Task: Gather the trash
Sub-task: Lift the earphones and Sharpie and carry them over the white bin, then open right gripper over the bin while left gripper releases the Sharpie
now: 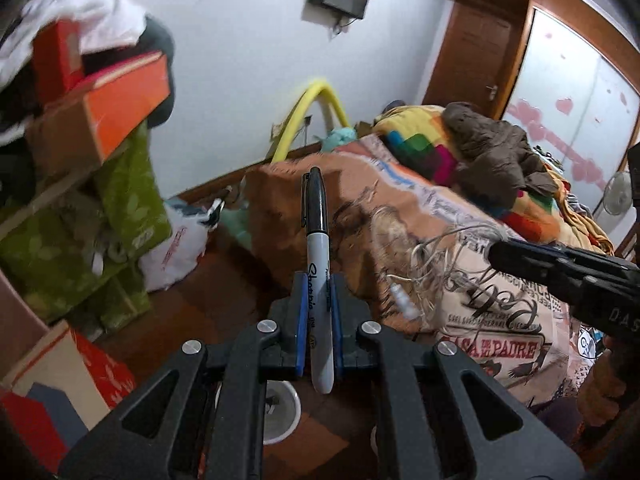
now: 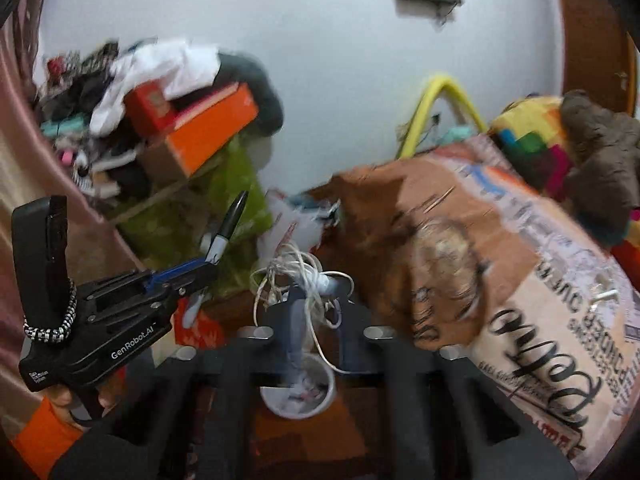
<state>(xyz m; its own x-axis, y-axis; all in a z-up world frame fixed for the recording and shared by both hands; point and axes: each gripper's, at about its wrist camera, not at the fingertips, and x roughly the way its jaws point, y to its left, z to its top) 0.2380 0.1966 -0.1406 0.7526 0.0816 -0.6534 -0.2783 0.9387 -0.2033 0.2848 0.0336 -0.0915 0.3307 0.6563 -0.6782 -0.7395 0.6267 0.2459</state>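
Note:
My left gripper (image 1: 318, 300) is shut on a black and grey Sharpie marker (image 1: 318, 240), which stands upright between the blue pads. It also shows in the right wrist view (image 2: 206, 264), with the marker (image 2: 228, 226) sticking up. My right gripper (image 2: 314, 294) is shut on a tangle of white cord (image 2: 296, 276). In the left wrist view this gripper (image 1: 494, 250) enters from the right with the cord (image 1: 424, 264) hanging over the bed. A white bin (image 2: 298, 392) with crumpled trash sits on the floor right below the cord; its rim shows in the left wrist view (image 1: 286, 412).
A bed with a printed cover (image 1: 480, 280) fills the right, with a colourful blanket (image 1: 420, 140) and brown clothes (image 1: 492, 152) on it. A cluttered green shelf (image 1: 120, 208) with orange boxes (image 1: 124, 104) stands on the left. A white plastic bag (image 1: 176, 252) lies on the floor.

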